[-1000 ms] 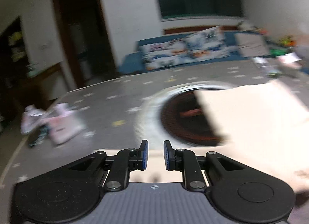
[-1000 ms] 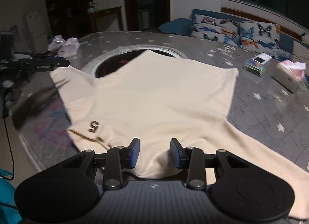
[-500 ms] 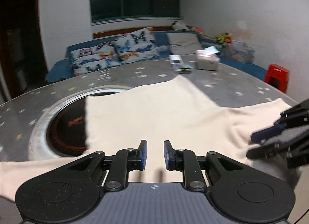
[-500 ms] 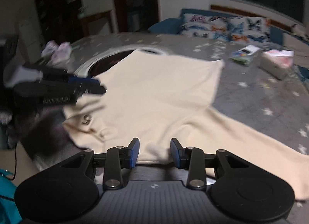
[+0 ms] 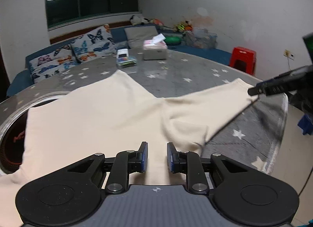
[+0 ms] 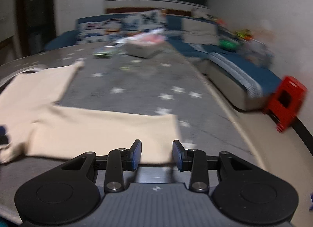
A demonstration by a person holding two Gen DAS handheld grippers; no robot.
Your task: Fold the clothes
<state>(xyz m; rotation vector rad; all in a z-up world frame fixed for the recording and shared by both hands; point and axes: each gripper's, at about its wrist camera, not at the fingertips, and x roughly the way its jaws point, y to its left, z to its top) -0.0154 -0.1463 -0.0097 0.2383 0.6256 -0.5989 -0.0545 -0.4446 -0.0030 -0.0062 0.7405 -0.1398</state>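
One cream sweater (image 5: 93, 113) lies spread on the grey star-patterned desk (image 5: 176, 72). Two hand-held grippers, left hand-held gripper (image 5: 156, 156) and right hand-held gripper (image 6: 156, 154), stand open above it, holding nothing.

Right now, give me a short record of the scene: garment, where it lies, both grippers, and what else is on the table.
garment: cream long-sleeved top, spread flat
surface: grey star-print table
left gripper: open, over the top's near edge
right gripper: open, at the end of the sleeve
other items: tissue box, small packet
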